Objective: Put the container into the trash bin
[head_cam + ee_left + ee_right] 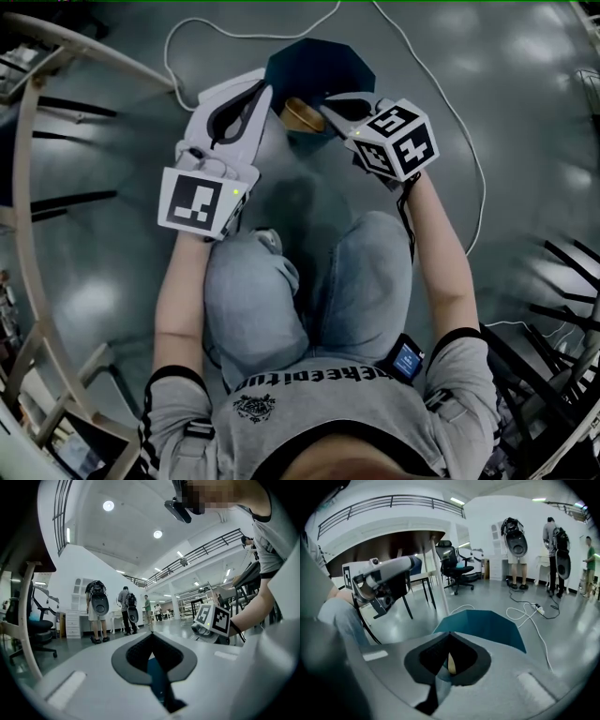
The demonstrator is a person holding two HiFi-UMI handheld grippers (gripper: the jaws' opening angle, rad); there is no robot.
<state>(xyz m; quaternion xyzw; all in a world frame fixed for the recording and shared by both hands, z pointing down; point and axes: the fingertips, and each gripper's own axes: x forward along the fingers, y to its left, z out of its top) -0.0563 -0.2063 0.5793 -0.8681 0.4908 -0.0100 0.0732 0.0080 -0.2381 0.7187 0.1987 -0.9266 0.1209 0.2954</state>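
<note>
You're holding the container (302, 114), a small tan bowl-like piece, pinched by its thin edge in your right gripper (323, 111), and it is tilting over the near rim of the trash bin (323, 66). The bin, dark teal with angled, faceted walls, is standing open on the floor.

Container (301, 114) at edge of trash bin (321, 67)

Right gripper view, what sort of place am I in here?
Probably a large open lab or workshop hall: there is a polished grey floor, a railed mezzanine overhead, an office chair, and people wearing backpack rigs standing about.
</note>
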